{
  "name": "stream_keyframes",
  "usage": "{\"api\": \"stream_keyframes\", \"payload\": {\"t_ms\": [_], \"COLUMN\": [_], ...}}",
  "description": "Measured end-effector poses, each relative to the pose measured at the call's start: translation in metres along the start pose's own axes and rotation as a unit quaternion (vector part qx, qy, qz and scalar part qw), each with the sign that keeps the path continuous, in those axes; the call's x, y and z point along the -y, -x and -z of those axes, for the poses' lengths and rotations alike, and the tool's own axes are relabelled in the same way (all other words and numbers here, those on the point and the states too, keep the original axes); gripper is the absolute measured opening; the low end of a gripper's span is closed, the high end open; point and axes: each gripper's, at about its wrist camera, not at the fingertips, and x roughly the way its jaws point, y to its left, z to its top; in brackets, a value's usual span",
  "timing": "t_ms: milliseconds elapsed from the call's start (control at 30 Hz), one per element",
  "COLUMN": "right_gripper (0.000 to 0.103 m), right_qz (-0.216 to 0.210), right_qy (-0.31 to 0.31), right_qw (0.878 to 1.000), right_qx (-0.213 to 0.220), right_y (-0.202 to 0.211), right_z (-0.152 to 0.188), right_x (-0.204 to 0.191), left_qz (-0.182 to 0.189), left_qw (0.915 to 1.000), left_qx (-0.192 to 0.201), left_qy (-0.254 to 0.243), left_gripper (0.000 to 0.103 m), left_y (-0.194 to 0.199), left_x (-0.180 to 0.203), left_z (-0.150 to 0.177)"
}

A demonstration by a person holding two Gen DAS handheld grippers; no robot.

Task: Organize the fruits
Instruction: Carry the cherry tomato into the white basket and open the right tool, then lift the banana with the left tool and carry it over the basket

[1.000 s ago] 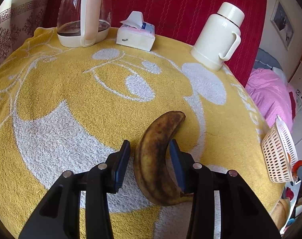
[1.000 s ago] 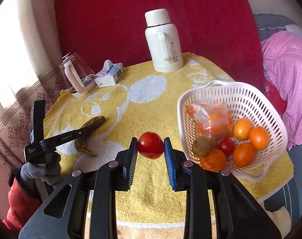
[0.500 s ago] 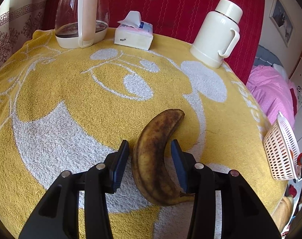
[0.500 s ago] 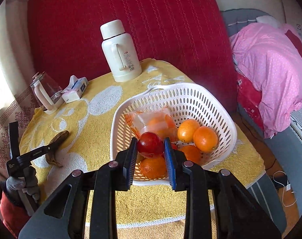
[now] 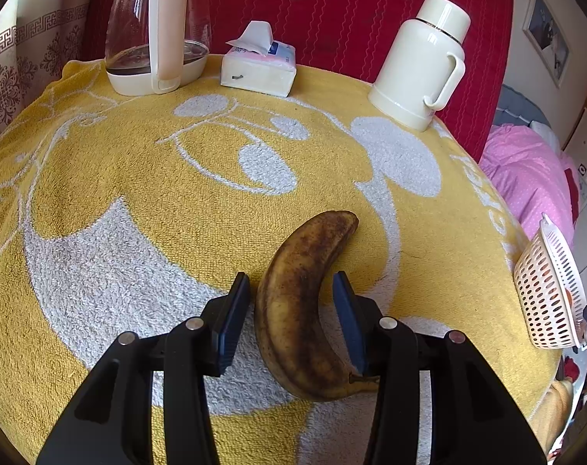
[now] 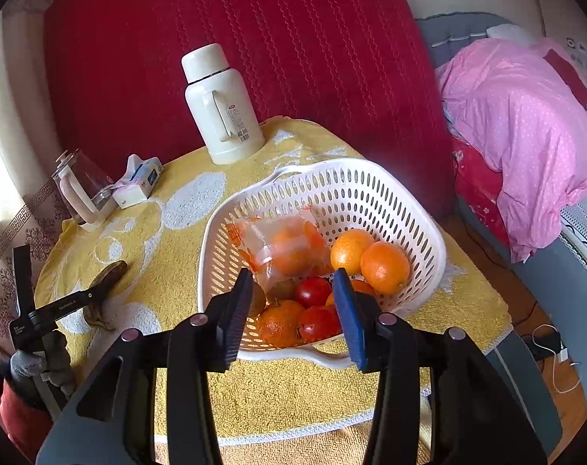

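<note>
A brown overripe banana [image 5: 301, 306] lies on the yellow towel-covered table [image 5: 138, 193]. My left gripper [image 5: 291, 298] is open with its fingers on either side of the banana, not closed on it. My right gripper [image 6: 291, 298] is open and empty above the near rim of the white basket [image 6: 355, 186]. The basket holds oranges [image 6: 384, 267], red fruits [image 6: 318, 323], a kiwi and a plastic bag of oranges [image 6: 285, 248]. The banana [image 6: 109, 275] and left gripper [image 6: 49, 310] also show in the right wrist view. The basket's edge shows at the right of the left wrist view [image 5: 549, 294].
A white thermos [image 5: 421, 66], a tissue pack [image 5: 258, 66] and a glass kettle [image 5: 158, 31] stand along the table's far edge. A red backrest [image 6: 254, 38] is behind. A bed with a pink quilt [image 6: 526, 116] is to the right.
My right gripper moved over the basket, opened and let go of the red fruit, which now lies in the basket. The left gripper stayed around the banana.
</note>
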Motion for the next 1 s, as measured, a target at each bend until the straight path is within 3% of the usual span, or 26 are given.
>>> {"api": "stream_keyframes", "payload": {"t_ms": [567, 700, 1000], "right_gripper": [0.045, 0.045, 0.045], "right_qz": [-0.018, -0.019, -0.019], "right_qy": [0.025, 0.019, 0.010], "right_qw": [1.000, 1.000, 1.000], "right_qx": [0.007, 0.007, 0.008], "right_y": [0.010, 0.011, 0.011], "right_z": [0.007, 0.007, 0.008], "right_x": [-0.015, -0.013, -0.008], "left_qz": [-0.050, -0.058, -0.100], "left_qw": [0.9954, 0.9936, 0.9875], "left_qx": [-0.013, -0.005, 0.036], "left_qy": [-0.081, -0.097, -0.117], "left_gripper": [0.043, 0.037, 0.034], "left_y": [-0.018, -0.016, 0.001], "left_x": [0.022, 0.028, 0.045], "left_z": [-0.011, -0.007, 0.001]}}
